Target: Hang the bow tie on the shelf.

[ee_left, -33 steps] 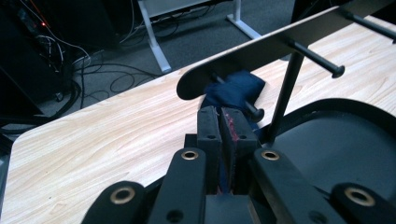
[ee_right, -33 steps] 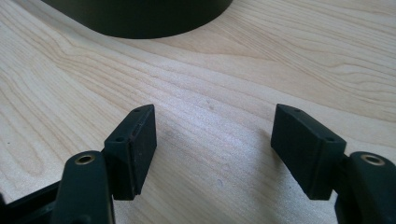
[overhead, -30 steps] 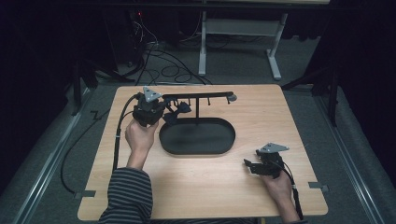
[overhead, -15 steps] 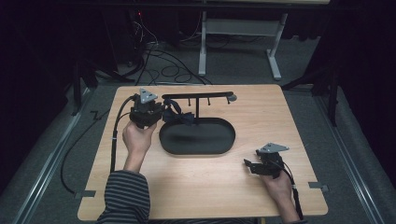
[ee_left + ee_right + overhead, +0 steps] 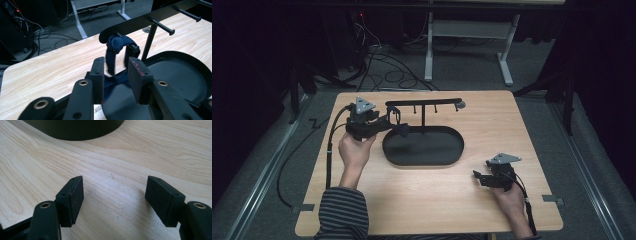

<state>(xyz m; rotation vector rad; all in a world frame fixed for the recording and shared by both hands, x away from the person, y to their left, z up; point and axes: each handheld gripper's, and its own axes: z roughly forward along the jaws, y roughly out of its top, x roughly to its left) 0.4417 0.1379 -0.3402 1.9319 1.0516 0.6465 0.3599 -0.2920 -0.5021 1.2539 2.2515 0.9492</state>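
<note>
A dark blue cloth loop [image 5: 116, 45] hangs from the end peg of a black peg rack [image 5: 140, 23], which stands over a black oval tray [image 5: 180, 75]. My left gripper [image 5: 116, 76] faces that peg; its jaws have just been opening, and the loop's lower part hangs between them with the pads off it. From above, the left gripper [image 5: 388, 122] is at the rack's [image 5: 422, 104] left end, beside the cloth loop [image 5: 401, 130]. My right gripper [image 5: 477, 177] rests low at the table's front right, open, with bare wood between its jaws [image 5: 115, 200].
The tray [image 5: 386, 149] lies mid-table and its edge [image 5: 75, 127] shows far ahead of the right gripper. More pegs [image 5: 162, 26] stick out along the rack. Cables and a desk frame [image 5: 467, 45] lie on the floor beyond the table's far edge.
The left gripper's jaws have spread apart and let go of the blue loop, which now hangs from the peg. That hand drew back slightly to the left. The right hand stayed put.
</note>
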